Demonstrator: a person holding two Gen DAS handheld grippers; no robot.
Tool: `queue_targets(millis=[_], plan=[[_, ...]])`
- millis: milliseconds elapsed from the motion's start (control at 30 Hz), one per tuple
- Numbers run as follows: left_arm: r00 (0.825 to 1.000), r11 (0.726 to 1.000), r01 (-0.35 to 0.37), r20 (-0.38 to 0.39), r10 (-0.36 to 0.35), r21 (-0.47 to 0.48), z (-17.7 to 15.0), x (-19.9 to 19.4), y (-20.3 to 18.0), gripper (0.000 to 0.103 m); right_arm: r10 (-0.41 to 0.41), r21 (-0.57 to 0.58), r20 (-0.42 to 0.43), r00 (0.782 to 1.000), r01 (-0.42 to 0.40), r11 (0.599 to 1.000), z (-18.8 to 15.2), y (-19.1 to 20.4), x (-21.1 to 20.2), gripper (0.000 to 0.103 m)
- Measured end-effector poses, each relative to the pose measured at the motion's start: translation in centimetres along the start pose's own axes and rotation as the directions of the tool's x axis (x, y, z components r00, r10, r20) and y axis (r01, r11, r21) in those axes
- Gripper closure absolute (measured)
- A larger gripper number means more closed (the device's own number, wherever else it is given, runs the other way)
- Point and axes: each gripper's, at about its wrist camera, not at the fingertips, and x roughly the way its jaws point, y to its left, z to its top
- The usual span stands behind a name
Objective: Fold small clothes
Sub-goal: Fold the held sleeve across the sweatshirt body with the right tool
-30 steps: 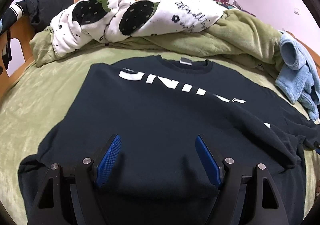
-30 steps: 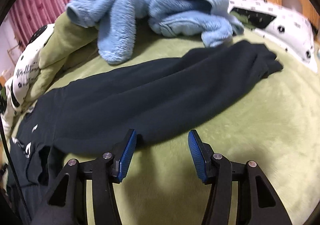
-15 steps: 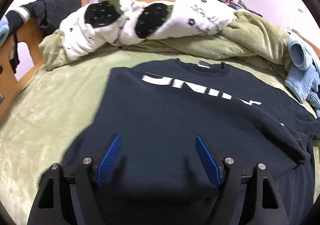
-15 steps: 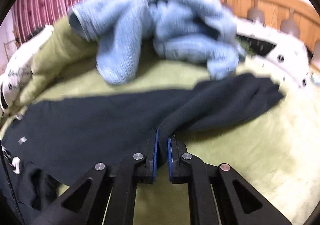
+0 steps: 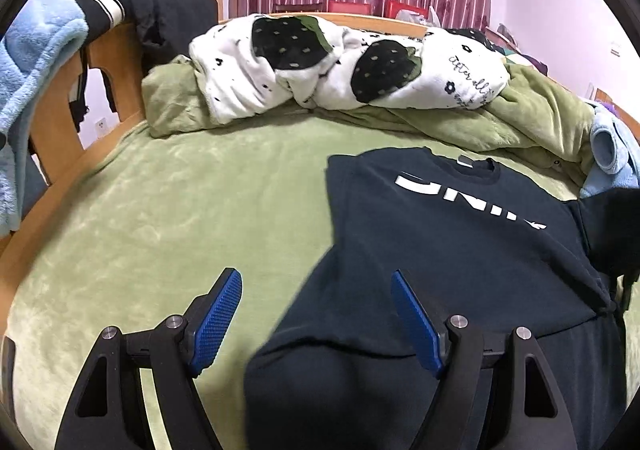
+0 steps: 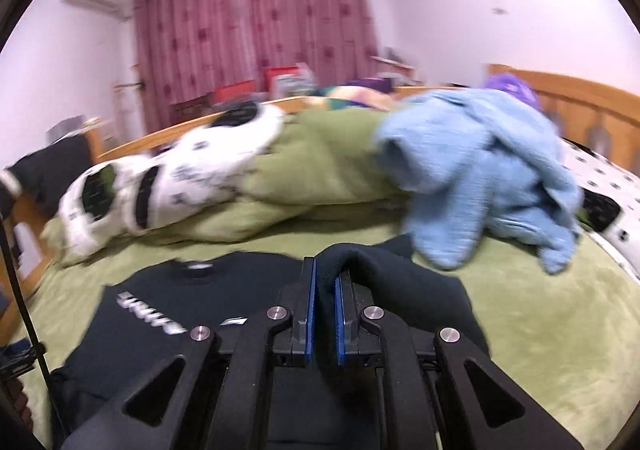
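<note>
Left wrist view: the left gripper [image 5: 316,320] hovers with its blue pads wide apart and empty at lower centre — the dark sweatshirt [image 5: 460,242] lies flat on the green blanket [image 5: 160,217], filling the lower right. Right wrist view: the right gripper [image 6: 325,314], bottom centre, is clamped on the sweatshirt's sleeve [image 6: 372,270], lifted clear of the blanket.

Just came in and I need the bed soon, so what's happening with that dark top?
A person is folding a dark sweatshirt spread on the green blanket, a gripper in each hand. The right gripper is shut on the sweatshirt's sleeve, lifted above the body. The left gripper is open and empty over the sweatshirt's other edge. The fold isn't finished yet.
</note>
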Motion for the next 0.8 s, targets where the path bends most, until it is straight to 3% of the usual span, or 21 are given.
queue_targets(millis=[133,300,400,533,700,800], plan=[[1.000,1.000,0.020,0.005,-0.020,-0.006,-0.6,0.1,1.5,0.028,0.060,-0.053,-0.044,0.997,-0.062,0.997,-2.1,7.5,1.1,0.095],[0.999,0.999,0.035,-0.016,-0.035,0.002,-1.4,1.0,2.1,0.028,0.094,-0.057,-0.154,0.984,-0.104,0.993,-7.3,12.4,4.4,0.095],[0.999,0.999,0.045,-0.016,-0.045,0.009,-1.8,1.4,1.8,0.027,0.113,-0.049,-0.232,0.966,-0.128,0.991,-10.6,13.5,6.4,0.094],[0.998,0.999,0.050,-0.025,-0.049,0.022,-2.2,1.8,1.1,0.027,0.122,-0.101,-0.364,0.923,-0.170,0.980,-13.5,14.5,8.3,0.090],[0.999,0.999,0.036,-0.013,-0.036,0.009,-2.4,1.6,0.7,0.028,0.193,-0.055,-0.339,0.921,-0.224,0.973,-12.8,13.5,6.0,0.080],[0.999,1.000,0.027,-0.017,-0.027,-0.005,-2.1,1.4,0.5,0.028,0.213,-0.040,-0.293,0.932,-0.235,0.971,-10.9,12.2,4.0,0.079]])
